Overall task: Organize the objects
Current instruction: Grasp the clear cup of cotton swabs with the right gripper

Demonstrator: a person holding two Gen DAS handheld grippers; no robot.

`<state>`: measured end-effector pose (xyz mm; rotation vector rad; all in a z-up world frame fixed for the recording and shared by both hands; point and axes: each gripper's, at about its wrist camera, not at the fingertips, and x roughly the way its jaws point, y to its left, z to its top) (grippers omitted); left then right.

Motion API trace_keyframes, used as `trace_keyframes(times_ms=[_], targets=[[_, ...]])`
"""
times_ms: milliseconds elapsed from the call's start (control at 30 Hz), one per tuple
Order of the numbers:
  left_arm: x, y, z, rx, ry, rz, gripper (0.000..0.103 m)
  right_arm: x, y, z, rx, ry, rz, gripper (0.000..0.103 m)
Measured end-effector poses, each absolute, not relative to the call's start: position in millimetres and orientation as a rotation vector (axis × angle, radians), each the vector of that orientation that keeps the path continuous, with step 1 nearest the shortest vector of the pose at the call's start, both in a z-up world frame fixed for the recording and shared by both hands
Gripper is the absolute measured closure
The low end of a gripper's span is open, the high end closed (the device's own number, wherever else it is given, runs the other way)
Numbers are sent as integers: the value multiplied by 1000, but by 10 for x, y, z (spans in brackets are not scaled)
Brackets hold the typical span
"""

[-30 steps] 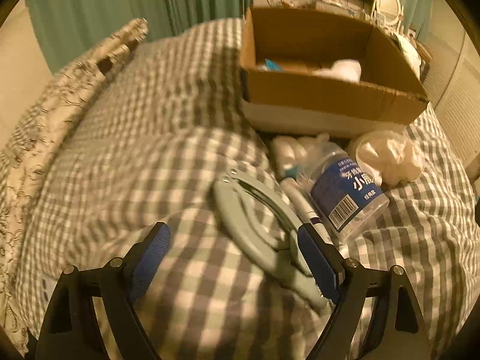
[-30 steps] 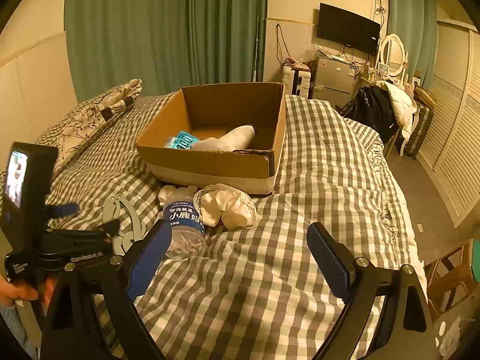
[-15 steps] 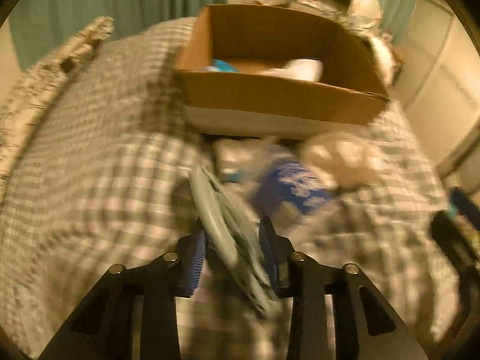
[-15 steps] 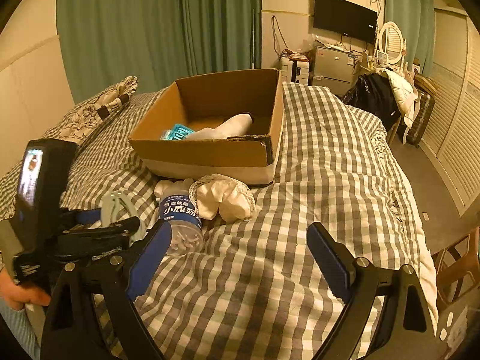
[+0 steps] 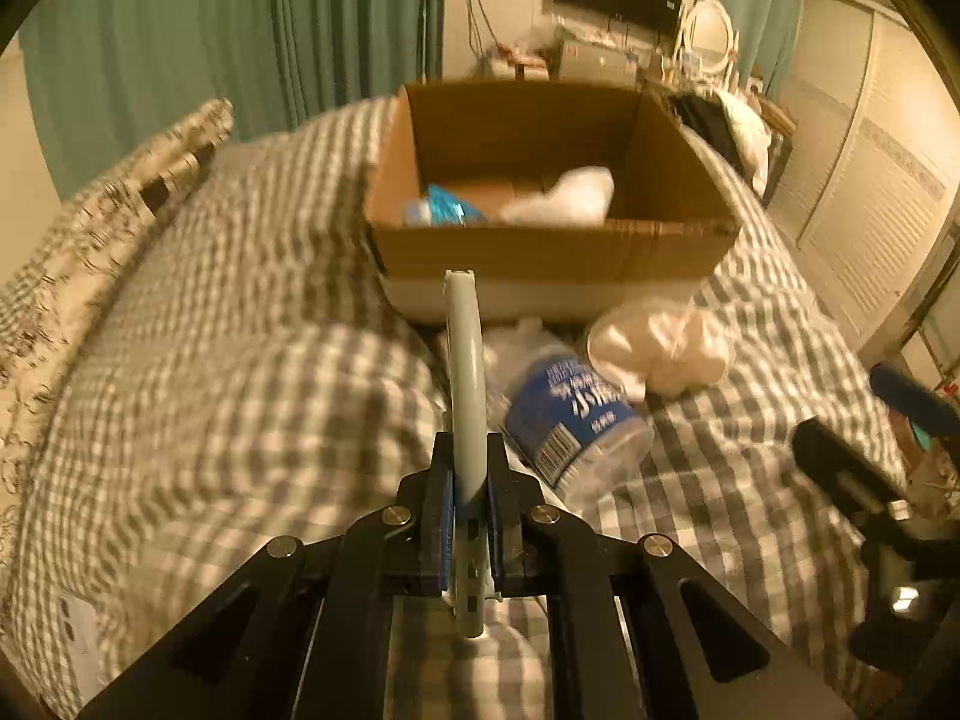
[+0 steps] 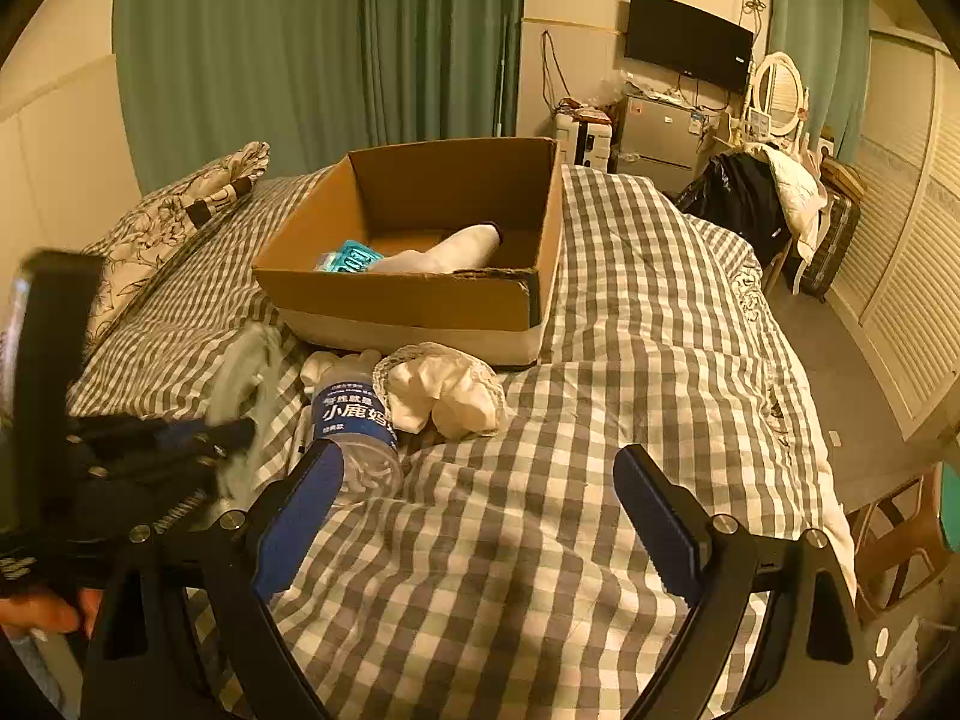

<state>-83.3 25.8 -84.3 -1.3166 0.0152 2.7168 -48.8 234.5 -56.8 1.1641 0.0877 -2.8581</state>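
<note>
**Left gripper has lifted the grey clip, box is next**

Grey-green plastic clip (image 5: 467, 372) (hanger-like, exact type unclear) is now pinched edge-on between the left gripper (image 5: 467, 510) pads, pointing to 12 o'clock at the cardboard box (image 5: 552, 252). A second ago it lay flat on the checked duvet (image 5: 240, 420) with the jaws wide apart around it; half a second ago they were closing on it. Now it is off the bed and upright in the grip, its tip just short of the box's near wall. So the pick looks done and the carry to the box has started.

In the right wrist view the clip (image 6: 240, 384) is motion-blurred at 9 o'clock, beside the left gripper (image 6: 198, 438).

The right gripper (image 6: 480, 516) hovers over the duvet, jaws spread wide, holding nothing, little changed from a second ago.

Left on the bed at the box's near wall: water bottle (image 6: 357, 420) with blue label lying on its side, white crumpled cloth (image 6: 444, 390) touching it at 3 o'clock, and some small white items behind the bottle, too blurred to name.

Already in the box: teal packet (image 6: 351, 257) and white rolled item (image 6: 444, 249).

Judgement: task partway, at least two loose things left. Thin clip could twist in the pads.
</note>
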Motion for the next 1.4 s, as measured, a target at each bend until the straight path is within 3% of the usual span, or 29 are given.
trace_keyframes(times_ms=[233,533,1033,1100,1167,1400], targets=[[-819,-47,-627,-1245,-25,2783,95,-669,2018,-533,1170,139,-2798,11],[-906,-267,-742,-1273,-37,2794,95,-1152,1656,-1073,1405,190,-2669,11],[-930,-314,-852,-1296,-63,2758,95,-1479,1608,-1510,1635,211,-2589,16],[-906,-313,-839,-1289,-62,2759,95,-1462,1597,-1535,1632,211,-2577,21],[-879,-311,-818,-1284,-57,2761,95,-1421,1588,-1509,1606,195,-2561,38],[-763,-276,-725,-1268,-28,2768,95,-1194,1537,-1345,1513,250,-2615,39]])
